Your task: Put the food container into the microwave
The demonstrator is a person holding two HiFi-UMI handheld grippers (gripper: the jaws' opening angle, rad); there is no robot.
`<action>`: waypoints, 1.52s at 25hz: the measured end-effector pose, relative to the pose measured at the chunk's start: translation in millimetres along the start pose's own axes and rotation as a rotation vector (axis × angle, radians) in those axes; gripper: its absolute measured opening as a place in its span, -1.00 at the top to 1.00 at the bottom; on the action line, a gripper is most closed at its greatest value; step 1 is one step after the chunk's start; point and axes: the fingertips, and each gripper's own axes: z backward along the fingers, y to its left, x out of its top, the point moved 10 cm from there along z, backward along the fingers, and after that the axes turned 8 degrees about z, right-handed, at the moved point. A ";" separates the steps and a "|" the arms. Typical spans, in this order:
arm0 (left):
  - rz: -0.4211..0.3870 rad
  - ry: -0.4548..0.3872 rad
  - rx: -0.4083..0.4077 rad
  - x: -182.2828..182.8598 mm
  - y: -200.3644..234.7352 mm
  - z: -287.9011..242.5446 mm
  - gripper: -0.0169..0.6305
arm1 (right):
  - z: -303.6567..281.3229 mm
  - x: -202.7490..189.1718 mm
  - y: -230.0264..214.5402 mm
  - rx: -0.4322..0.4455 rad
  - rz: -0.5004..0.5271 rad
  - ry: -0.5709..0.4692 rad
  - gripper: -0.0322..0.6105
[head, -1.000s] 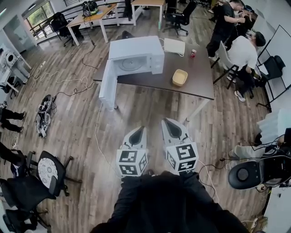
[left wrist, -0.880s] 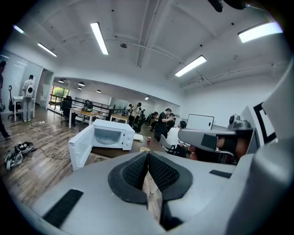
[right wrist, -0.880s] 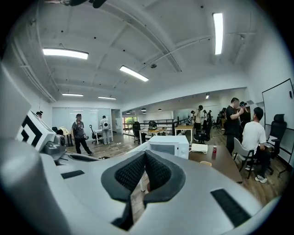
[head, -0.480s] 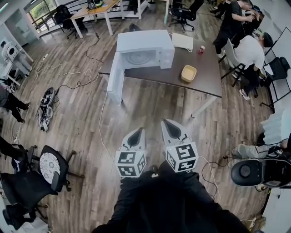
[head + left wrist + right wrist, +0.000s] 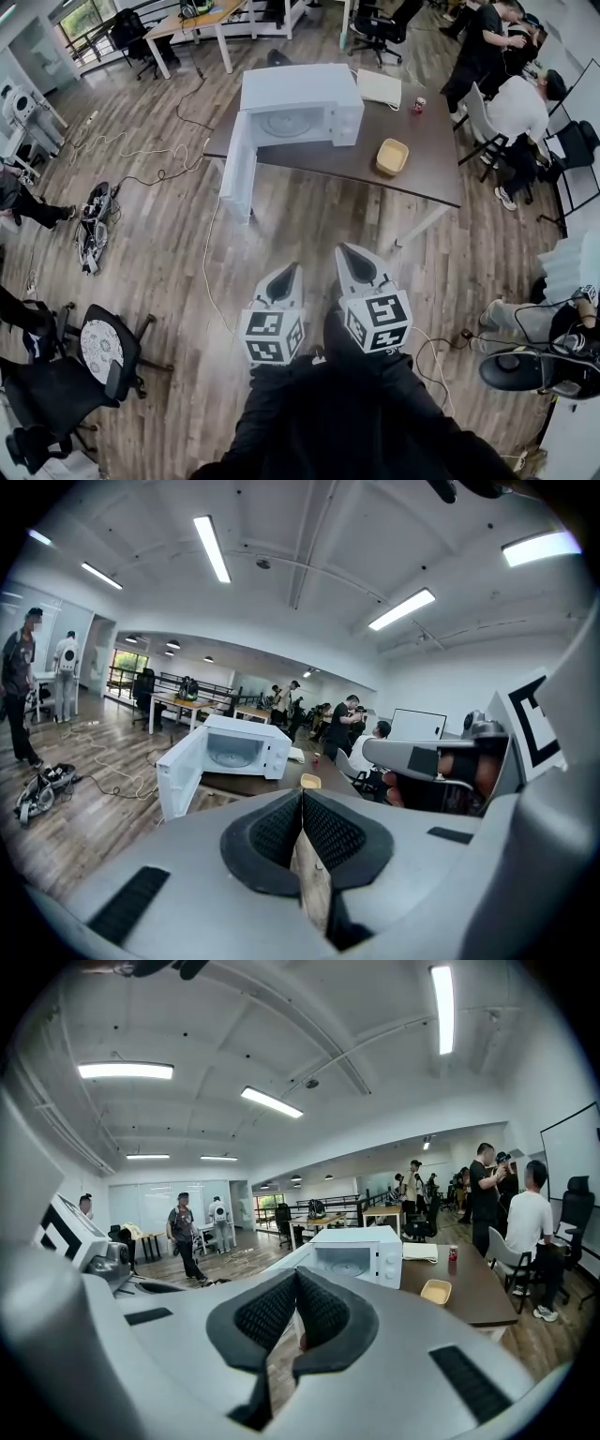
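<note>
With the jaws of the left gripper point(image 5: 284, 278) and right gripper point(image 5: 355, 264) closed and empty, the food container point(image 5: 393, 157) sits far off on the counter point(image 5: 431, 178) beside the open microwave point(image 5: 300, 105), probably light and flimsy: pinch its rim gently.

open office: wood floor point(image 5: 281, 225), dark table point(image 5: 431, 183), black chairs point(image 5: 56, 389), desks point(image 5: 202, 19) by windows point(image 5: 82, 17), strip lights point(image 5: 211, 547) overhead

Open office: desks point(image 5: 202, 21), swivel chairs point(image 5: 94, 354)
</note>
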 end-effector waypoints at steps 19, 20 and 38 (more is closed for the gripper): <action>-0.024 0.017 -0.017 74.2 0.4 -203.4 0.84 | -134.4 8.0 -160.7 0.026 -0.049 0.016 0.83; -0.026 0.018 -0.021 79.1 -1.0 -217.7 0.84 | -142.8 8.0 -173.5 0.022 -0.052 0.026 0.83; -0.036 0.079 0.020 125.4 13.4 -381.0 0.84 | -253.2 -11.1 -305.8 0.011 -0.138 0.119 0.82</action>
